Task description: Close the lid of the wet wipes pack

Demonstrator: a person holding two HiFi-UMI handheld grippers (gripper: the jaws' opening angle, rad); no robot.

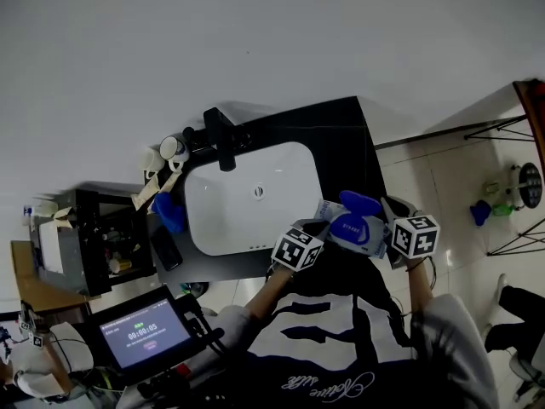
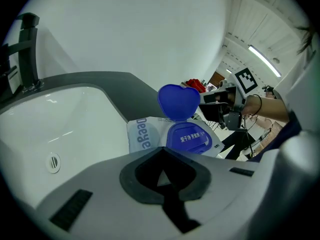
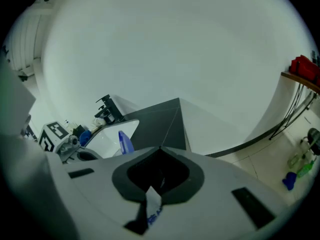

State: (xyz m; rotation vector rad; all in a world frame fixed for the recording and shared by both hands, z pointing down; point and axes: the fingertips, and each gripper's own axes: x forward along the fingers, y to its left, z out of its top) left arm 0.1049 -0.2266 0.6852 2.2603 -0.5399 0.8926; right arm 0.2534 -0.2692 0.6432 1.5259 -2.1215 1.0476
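The wet wipes pack [image 1: 347, 230] is white with a blue lid frame and hangs in the air over the counter's right end. Its round blue lid [image 1: 361, 203] stands open and upright. In the left gripper view the pack [image 2: 145, 136] lies just past my jaws, with the lid [image 2: 178, 101] raised behind it. My left gripper [image 1: 320, 230] [image 2: 162, 150] is shut on the pack's near edge. My right gripper [image 1: 385, 221] [image 3: 160, 149] is shut on the opposite edge; a white scrap of the pack [image 3: 152, 204] shows between its jaws. The lid [image 3: 125, 143] appears edge-on there.
A white sink basin [image 1: 251, 198] sits in a dark counter [image 1: 341, 139], with a black faucet [image 1: 220, 139] and cups [image 1: 170, 150] behind it. A blue cloth [image 1: 170, 213] lies at the sink's left. A cluttered shelf [image 1: 85, 237] and a timer screen [image 1: 140, 332] are lower left. Tiled floor [image 1: 460, 186] lies right.
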